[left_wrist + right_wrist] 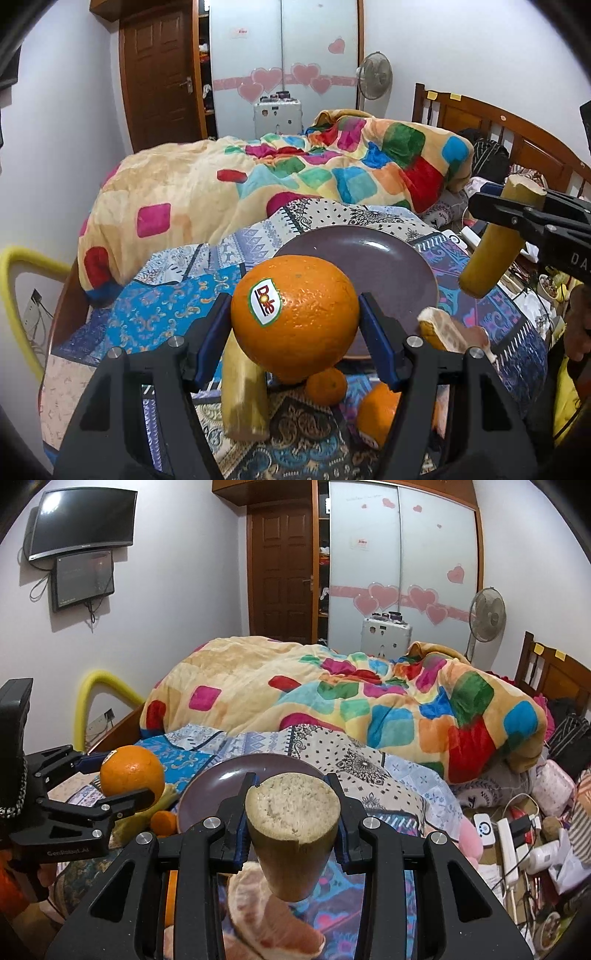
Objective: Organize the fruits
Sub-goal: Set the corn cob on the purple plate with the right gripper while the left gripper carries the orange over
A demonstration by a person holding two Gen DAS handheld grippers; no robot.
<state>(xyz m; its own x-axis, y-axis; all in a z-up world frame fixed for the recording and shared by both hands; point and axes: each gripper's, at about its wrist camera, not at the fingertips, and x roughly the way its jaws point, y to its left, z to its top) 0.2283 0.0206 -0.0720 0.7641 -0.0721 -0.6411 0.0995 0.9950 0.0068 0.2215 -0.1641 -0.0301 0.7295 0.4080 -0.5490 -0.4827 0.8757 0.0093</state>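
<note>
My left gripper [293, 310] is shut on a large orange [295, 317] with a Dole sticker, held above the near edge of a dark purple plate [391, 258] on the bed. My right gripper [293, 812] is shut on a yellow sugarcane piece [293, 830], held upright over the plate [221, 786]; it shows at the right of the left wrist view [495, 247]. Below lie another sugarcane piece [243, 398], a small tangerine [327, 386], a second orange [380, 410] and a peeled pomelo wedge [443, 328], also in the right wrist view [266, 915].
A patterned bedsheet [166, 306] covers the bed, with a bunched colourful blanket [295, 173] behind the plate. A wooden headboard [517, 129] is at the right. Clutter with a power strip [509, 845] lies right of the bed. A yellow padded rail [14, 295] stands left.
</note>
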